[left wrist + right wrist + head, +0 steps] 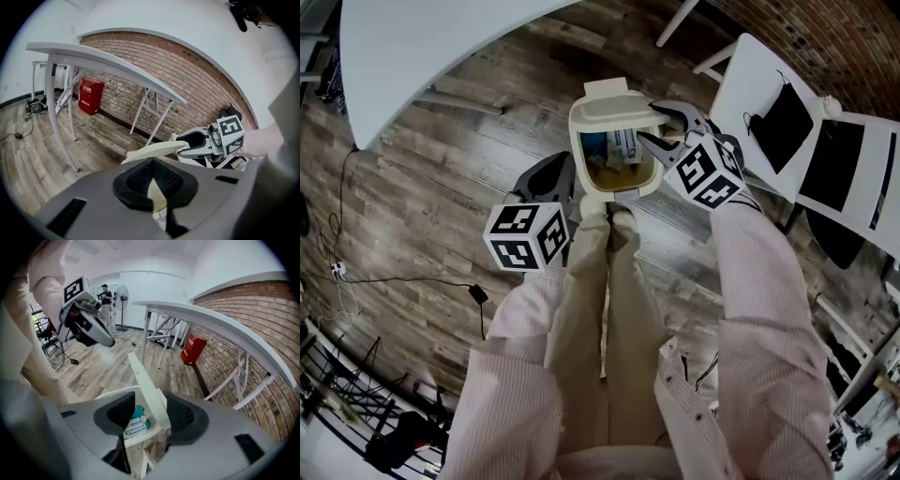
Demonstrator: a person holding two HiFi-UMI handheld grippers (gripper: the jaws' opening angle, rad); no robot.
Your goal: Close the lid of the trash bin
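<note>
The cream plastic trash bin [619, 190] stands open. The right gripper [649, 122] has its jaws spread astride the bin's raised lid [145, 380], seemingly unclamped. The left gripper [555, 173] is closed and empty beside the bin.

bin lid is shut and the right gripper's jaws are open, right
Not shut: the lid stands open, and the head view looks straight down on rubbish inside the bin. The right gripper does have its jaws open.
</note>
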